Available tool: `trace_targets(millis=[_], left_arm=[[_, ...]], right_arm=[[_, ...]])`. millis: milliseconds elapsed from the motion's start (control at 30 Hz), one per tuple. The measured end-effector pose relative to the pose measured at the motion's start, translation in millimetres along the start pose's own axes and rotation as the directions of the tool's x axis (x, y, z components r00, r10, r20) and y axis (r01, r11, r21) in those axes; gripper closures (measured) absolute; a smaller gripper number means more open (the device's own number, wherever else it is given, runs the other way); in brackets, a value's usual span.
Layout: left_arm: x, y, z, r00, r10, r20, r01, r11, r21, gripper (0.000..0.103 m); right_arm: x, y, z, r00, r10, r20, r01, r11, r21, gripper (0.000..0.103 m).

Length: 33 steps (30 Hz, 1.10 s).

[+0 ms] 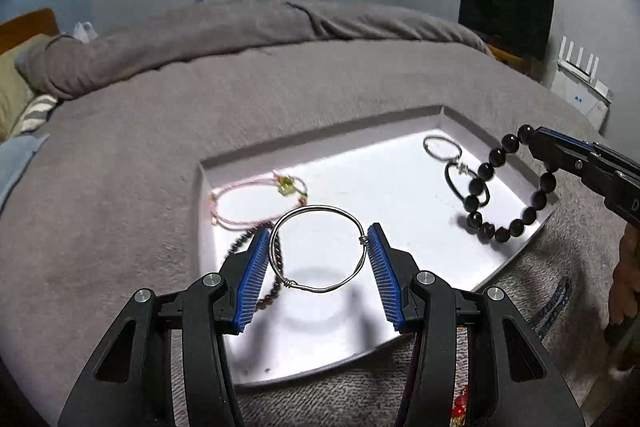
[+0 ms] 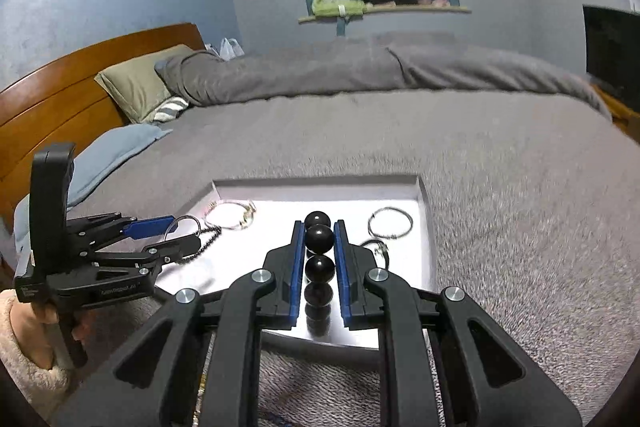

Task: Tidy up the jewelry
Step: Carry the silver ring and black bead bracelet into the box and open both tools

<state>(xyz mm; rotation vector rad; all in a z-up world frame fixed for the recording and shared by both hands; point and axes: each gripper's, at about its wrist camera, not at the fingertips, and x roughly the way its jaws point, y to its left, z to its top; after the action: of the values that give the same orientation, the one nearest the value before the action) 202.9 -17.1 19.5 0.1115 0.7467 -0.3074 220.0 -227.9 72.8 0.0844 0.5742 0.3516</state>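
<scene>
A shallow white tray (image 1: 448,119) lies on the grey bedspread. My left gripper (image 1: 318,241) is shut on a silver wire bangle (image 1: 320,209), held by its two sides above the tray. My right gripper (image 2: 318,231) is shut on a black bead bracelet (image 2: 319,237), which hangs over the tray's right part (image 1: 506,187). In the tray lie a pink cord bracelet (image 1: 256,187), a dark small-bead strand (image 1: 240,245), a silver ring bangle (image 1: 442,147) and a black cord loop (image 1: 452,175).
The bed's folded grey duvet (image 1: 240,35) and pillows (image 2: 140,87) lie beyond the tray. A wooden headboard (image 2: 60,83) is at the left. A dark screen (image 1: 506,13) stands at the right. Red beads (image 1: 460,407) lie near the front edge.
</scene>
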Motion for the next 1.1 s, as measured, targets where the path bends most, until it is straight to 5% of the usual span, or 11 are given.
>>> trace_targets(millis=[400, 1100], left_arm=[[16.8, 13.0, -11.0, 0.991, -0.074, -0.108, 0.071, 0.997, -0.027, 0.051], [8.3, 21.7, -14.5, 0.985, -0.049, -0.164, 0.049, 0.999, -0.006, 0.049]], right_arm=[[27.1, -20.3, -12.2, 0.984, -0.095, -0.153, 0.099, 0.995, 0.021, 0.089], [37.1, -21.1, -20.6, 0.972, -0.144, -0.188, 0.141, 0.99, -0.03, 0.089]])
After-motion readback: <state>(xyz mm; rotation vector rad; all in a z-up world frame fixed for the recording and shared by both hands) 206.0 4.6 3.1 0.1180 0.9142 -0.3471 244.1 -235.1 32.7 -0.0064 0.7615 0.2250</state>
